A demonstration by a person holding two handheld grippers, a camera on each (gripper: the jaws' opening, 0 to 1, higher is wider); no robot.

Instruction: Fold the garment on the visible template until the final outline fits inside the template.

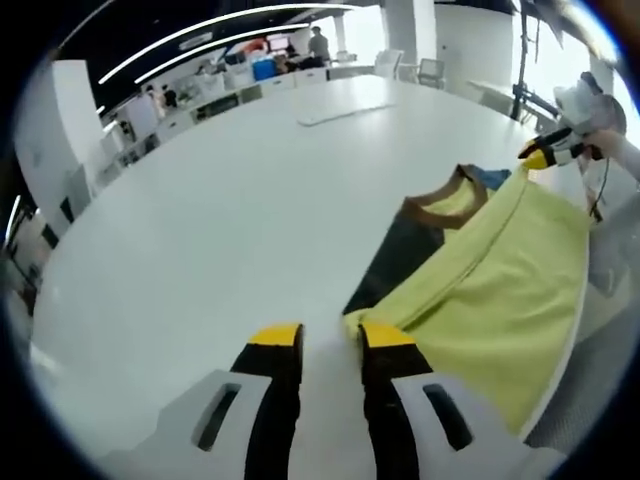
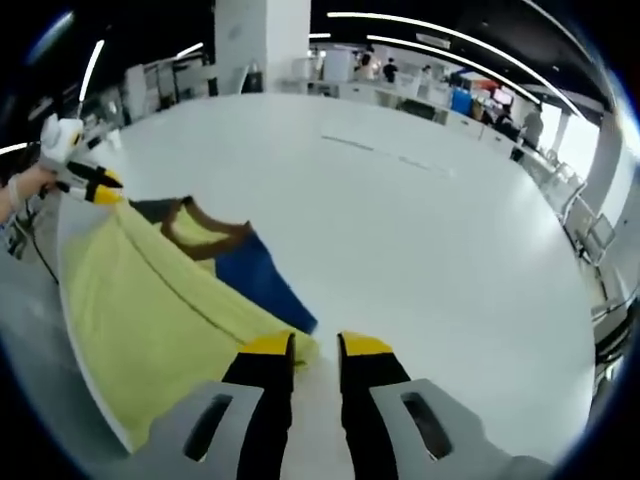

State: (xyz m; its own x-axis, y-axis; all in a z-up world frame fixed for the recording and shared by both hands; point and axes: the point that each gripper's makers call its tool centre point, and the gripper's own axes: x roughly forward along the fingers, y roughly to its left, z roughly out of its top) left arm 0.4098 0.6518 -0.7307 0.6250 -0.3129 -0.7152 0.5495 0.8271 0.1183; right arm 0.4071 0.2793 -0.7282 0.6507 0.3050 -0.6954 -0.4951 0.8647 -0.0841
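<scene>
1. One yellow-green shirt (image 1: 500,290) lies at the near edge of a big white table (image 1: 250,220), stretched out between the two grippers; brown collar (image 1: 440,205) faces the table's middle.
2. Under the shirt a dark blue sheet (image 2: 262,285) pokes out beside the collar. It looks dark grey in the left gripper view, with a blue bit near the collar.
3. Left gripper (image 1: 330,335): yellow-tipped jaws narrowly apart, a shirt corner touches the inner side of the right jaw; cannot tell if it is actually pinched.
4. Right gripper (image 2: 315,345): jaws narrowly apart, a shirt corner lies at the left jaw tip; grip on it unclear.
5. In each view the other gripper sits at the shirt's far corner, held by a hand (image 2: 25,185); its tips meet the cloth edge.
6. Flat white sheet (image 1: 345,113) lies farther out on the table, well apart from the shirt.
7. Around the table: desks, chairs, ceiling light strips, people standing at the back of the room.
</scene>
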